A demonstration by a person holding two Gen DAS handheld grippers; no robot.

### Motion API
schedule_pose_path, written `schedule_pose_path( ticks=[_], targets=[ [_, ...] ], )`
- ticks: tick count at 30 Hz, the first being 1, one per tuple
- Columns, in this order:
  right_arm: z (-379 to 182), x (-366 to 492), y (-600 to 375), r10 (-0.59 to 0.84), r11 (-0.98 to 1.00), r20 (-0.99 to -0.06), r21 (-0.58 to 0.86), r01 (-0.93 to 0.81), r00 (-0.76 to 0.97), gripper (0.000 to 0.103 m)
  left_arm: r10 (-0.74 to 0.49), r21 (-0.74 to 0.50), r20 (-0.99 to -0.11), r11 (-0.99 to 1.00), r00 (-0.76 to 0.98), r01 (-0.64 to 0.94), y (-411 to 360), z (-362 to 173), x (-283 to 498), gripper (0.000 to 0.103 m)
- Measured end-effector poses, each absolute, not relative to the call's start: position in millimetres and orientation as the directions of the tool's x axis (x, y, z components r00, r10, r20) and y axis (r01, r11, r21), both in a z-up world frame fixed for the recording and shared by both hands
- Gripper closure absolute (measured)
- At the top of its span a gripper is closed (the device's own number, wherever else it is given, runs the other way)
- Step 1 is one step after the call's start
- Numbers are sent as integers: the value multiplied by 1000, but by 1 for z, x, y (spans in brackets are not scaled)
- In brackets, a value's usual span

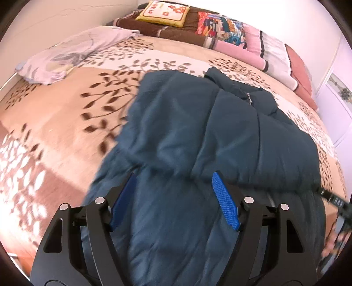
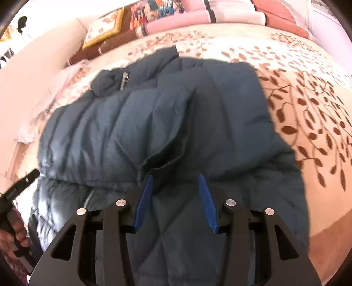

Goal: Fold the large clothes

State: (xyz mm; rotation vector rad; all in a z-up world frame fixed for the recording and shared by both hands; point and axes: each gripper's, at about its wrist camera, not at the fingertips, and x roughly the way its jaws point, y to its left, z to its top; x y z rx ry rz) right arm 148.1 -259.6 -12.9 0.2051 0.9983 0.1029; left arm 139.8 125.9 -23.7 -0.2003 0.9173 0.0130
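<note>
A dark teal quilted puffer jacket (image 1: 198, 132) lies on the bed, its collar and zipper (image 1: 248, 96) towards the pillows. In the left wrist view my left gripper (image 1: 173, 178) is open, its blue pads wide apart above the jacket's near part. In the right wrist view the jacket (image 2: 154, 121) fills the middle, with a sleeve folded over its front. My right gripper (image 2: 176, 178) is open over the jacket's lower hem, holding nothing. The other gripper's black handle shows at the left edge (image 2: 19, 187).
The bed has a beige cover with brown leaf print (image 1: 66, 114). A pale crumpled garment (image 1: 72, 50) lies at the far left. A yellow cushion (image 1: 162, 13), a brown blanket and pink pillows (image 1: 259, 50) line the headboard. A white wall stands on the right.
</note>
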Motion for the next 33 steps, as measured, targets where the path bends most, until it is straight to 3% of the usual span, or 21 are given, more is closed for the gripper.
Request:
schedule_pose_path(
  ticks=[5, 15, 17, 20, 27, 33],
  targets=[
    [1, 106, -278, 199, 974, -815, 225, -21, 544, 57, -22, -126, -805, 983, 593, -135, 158, -20, 91, 31],
    [18, 14, -302, 262, 963, -820, 258, -79, 509, 56, -33, -204, -841, 944, 540, -260, 212, -22, 7, 29],
    [20, -3, -306, 273, 960, -820, 265, -90, 503, 48, -30, -199, -851, 942, 524, -270, 216, -24, -7, 29],
    [21, -28, -315, 276, 960, -826, 265, -94, 491, 44, -55, -218, -861, 938, 506, -269, 217, -25, -26, 28],
    [3, -81, -361, 260, 955, -857, 296, 12, 445, 39, -91, -225, -876, 946, 474, -234, 209, -36, -56, 27],
    [-22, -97, -389, 341, 910, -860, 404, 97, 379, 37, -113, -241, -884, 941, 454, -235, 204, -48, -57, 25]
  ],
)
